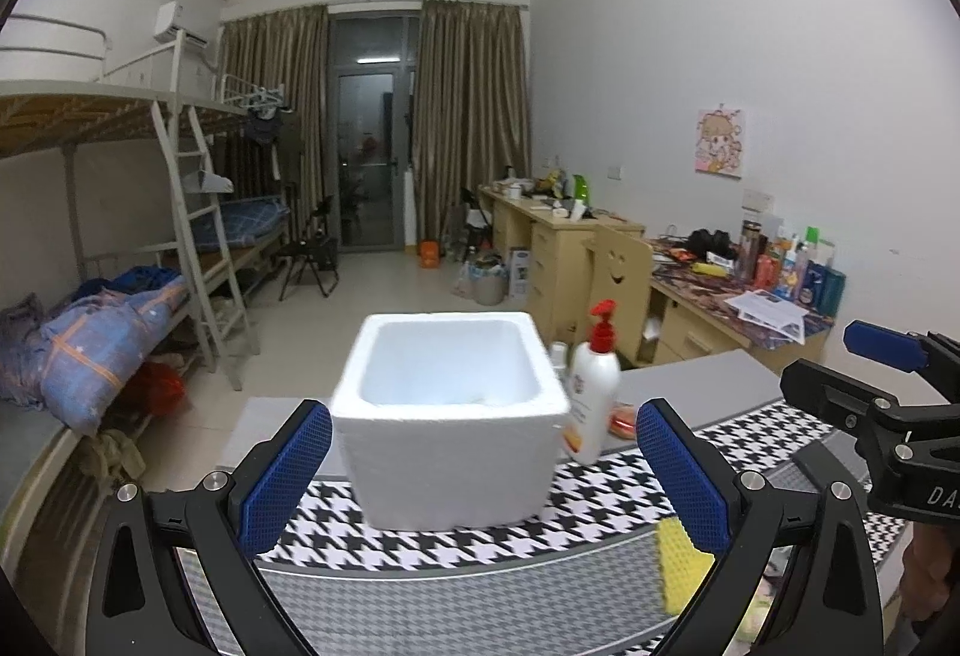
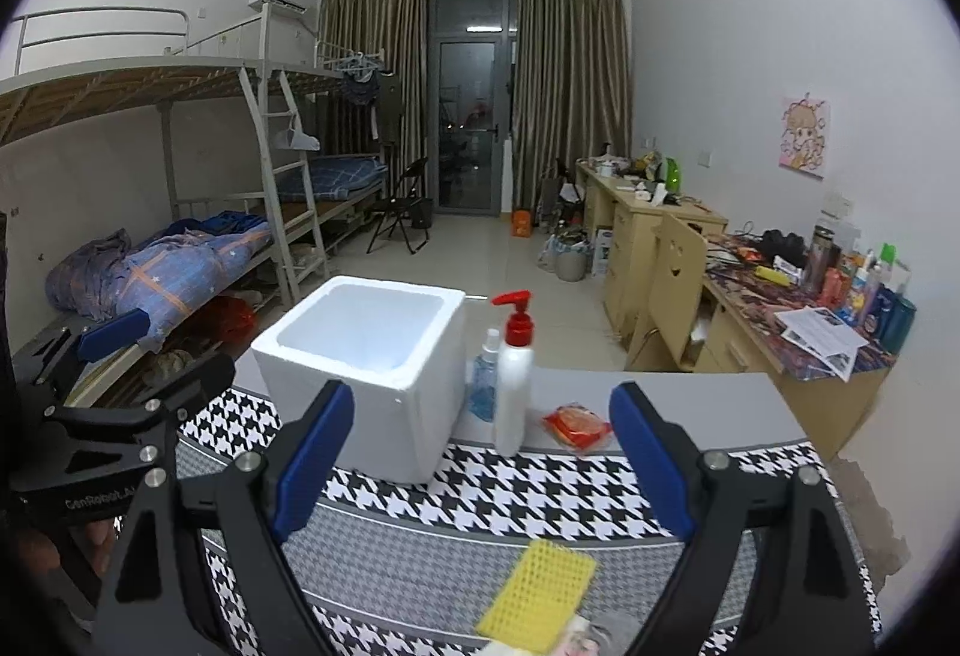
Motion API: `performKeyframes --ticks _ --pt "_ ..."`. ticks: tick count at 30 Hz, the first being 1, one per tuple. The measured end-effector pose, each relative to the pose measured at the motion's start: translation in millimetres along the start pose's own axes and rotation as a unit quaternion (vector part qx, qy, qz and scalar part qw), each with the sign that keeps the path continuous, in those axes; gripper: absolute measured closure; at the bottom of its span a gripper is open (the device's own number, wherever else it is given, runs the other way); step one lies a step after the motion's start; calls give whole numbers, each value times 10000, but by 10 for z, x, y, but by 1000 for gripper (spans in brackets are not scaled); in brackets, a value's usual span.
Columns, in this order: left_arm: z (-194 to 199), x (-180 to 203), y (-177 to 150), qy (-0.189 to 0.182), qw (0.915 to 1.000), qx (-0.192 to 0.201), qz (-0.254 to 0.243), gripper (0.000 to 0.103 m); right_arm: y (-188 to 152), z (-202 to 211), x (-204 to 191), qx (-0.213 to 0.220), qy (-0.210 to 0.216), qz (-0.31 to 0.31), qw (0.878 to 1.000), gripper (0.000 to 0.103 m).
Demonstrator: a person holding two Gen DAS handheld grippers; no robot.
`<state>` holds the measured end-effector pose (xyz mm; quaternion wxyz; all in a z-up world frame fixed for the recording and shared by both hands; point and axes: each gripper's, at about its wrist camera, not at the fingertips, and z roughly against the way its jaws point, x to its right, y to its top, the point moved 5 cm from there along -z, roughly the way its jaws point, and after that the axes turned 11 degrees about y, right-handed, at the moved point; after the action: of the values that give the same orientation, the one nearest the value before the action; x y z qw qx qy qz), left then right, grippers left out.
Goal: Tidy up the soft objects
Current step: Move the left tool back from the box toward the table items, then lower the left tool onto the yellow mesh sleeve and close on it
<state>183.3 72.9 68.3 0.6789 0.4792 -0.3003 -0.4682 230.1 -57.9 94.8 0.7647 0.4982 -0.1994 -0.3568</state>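
A white foam box stands open and looks empty on the houndstooth cloth. A yellow sponge lies on the cloth near the front edge, below my right gripper; part of it shows by my left gripper's right finger. My left gripper is open and empty, facing the box. My right gripper is open and empty; it also shows at the right of the left wrist view.
A white pump bottle with a red top, a small blue spray bottle and a red packet stand right of the box. Bunk beds are at left, cluttered desks at right.
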Motion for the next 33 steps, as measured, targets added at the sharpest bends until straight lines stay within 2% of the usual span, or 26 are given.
performKeyframes --ticks 4,13,17,33 --pt "30 147 -62 -161 9999 -20 -58 1 -65 88 85 -11 -64 -67 10000 13" --pt "60 514 -244 -560 9982 -80 -183 1 -347 309 360 19 -559 -85 9984 13" --pt "40 652 -298 -770 9967 -154 -204 1 -464 366 438 -42 -648 -134 9978 13" --pt "-96 1004 -621 -1004 9935 -449 -298 1 -843 473 716 -162 -782 -539 9954 13"
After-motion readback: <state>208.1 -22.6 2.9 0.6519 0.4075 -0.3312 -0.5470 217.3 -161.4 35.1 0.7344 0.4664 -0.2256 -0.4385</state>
